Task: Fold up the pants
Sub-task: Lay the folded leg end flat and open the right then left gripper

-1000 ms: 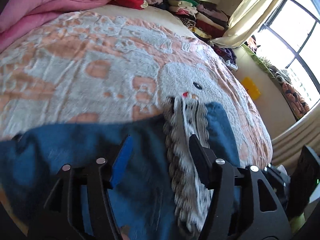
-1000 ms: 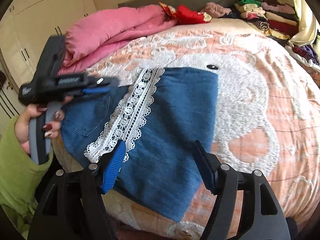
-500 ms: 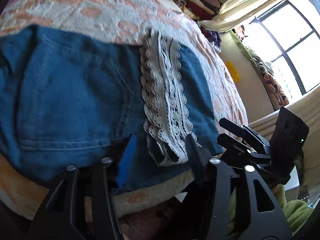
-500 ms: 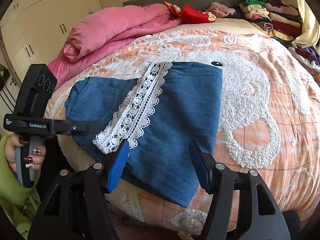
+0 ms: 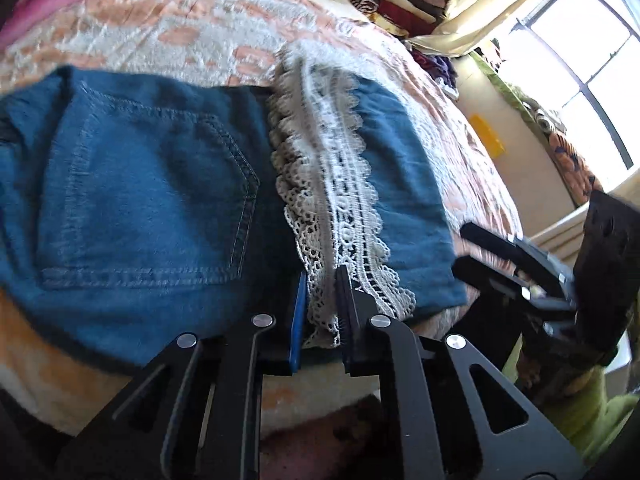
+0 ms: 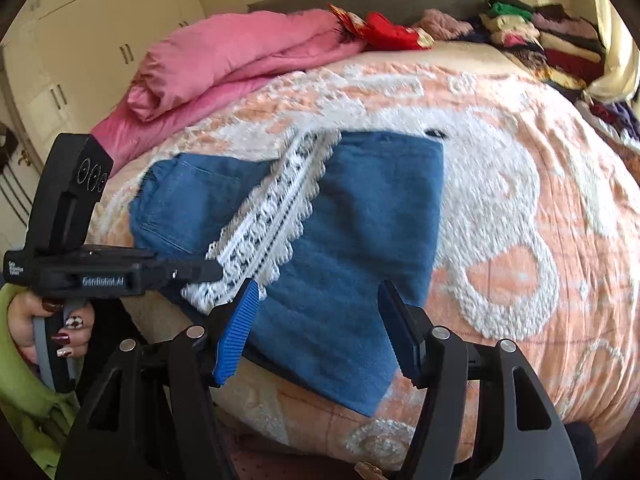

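Left gripper (image 5: 322, 312) pinches the pants' (image 5: 152, 200) lace trim (image 5: 340, 200); right gripper (image 6: 316, 328) hovers spread above them.

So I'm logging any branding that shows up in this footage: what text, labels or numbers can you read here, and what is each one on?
"GenRobot.AI": white print on the side of the left tongs, seen from the right wrist view.
A smaller white label at the rear end of the same body: too small and blurred to read.
Nothing readable on the denim pants, their lace trim, the bedspread or the right tongs.
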`<state>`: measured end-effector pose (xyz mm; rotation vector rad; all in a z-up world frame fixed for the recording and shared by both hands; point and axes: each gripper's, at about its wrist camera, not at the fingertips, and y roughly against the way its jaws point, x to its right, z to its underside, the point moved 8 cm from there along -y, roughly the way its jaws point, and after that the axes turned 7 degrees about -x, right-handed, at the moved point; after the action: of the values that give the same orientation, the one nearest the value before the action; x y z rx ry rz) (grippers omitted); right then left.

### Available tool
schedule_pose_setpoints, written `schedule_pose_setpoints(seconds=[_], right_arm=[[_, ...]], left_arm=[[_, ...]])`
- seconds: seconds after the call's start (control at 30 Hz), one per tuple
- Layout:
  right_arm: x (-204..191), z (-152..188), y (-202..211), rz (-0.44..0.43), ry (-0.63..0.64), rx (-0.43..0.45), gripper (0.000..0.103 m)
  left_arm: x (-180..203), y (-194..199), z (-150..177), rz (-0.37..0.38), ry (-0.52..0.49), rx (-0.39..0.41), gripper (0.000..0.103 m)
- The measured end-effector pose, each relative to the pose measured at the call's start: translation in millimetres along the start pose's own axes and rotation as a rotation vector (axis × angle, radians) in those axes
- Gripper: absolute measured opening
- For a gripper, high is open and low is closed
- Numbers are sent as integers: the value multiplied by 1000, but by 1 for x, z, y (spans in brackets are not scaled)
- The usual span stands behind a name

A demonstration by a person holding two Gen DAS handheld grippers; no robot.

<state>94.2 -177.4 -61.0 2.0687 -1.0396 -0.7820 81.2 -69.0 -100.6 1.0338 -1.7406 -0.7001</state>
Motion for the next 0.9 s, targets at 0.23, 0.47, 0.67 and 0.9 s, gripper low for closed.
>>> schedule_pose_setpoints(seconds=[0.23,0.47,0.67,0.9], right_arm=[[-6,12,-27,66,53,-88,60],[7,23,-45,86,18,-140,61],[10,21,-28,42,-23,-107,64],[27,15,-2,73,-77,-46,64]], left_arm=[[-10,-11,5,-49,-9,-9,15],[-14,-12,4,-52,-10,-4,18],[-6,9,1,-119,-67,62,22],[6,32,-8,-212,-156,145,56]])
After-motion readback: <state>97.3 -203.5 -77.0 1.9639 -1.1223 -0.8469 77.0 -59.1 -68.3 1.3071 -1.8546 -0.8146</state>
